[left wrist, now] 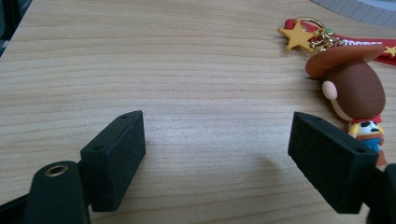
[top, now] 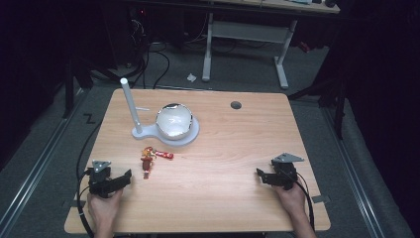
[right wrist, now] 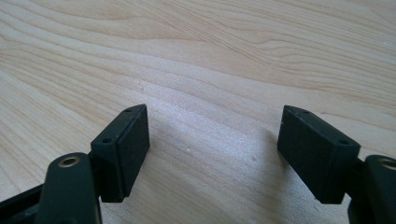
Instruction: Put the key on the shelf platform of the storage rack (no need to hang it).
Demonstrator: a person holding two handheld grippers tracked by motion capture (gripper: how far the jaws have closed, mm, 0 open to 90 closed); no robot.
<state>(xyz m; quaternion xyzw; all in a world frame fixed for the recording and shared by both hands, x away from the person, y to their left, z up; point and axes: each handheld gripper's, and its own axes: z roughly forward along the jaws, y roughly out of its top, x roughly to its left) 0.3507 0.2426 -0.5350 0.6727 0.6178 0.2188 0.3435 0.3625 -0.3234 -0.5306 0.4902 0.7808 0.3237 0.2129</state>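
Note:
A small cowboy-figure keychain (top: 147,161) with a brown hat, a yellow star charm and a red strap (top: 164,154) lies on the wooden table (top: 218,148), left of centre. In the left gripper view the figure (left wrist: 357,91) lies just beyond the right jaw. My left gripper (top: 126,177) rests near the front left corner, open and holding nothing, a short way left of the keychain. My right gripper (top: 259,174) sits near the front right, open, with bare wood between its fingers (right wrist: 126,144).
A shiny metal bowl (top: 174,120) sits on a white base (top: 193,135) with an upright white post (top: 130,104), behind the keychain. A dark round hole (top: 236,105) marks the table's far side. Another desk's white legs (top: 282,64) stand beyond the table.

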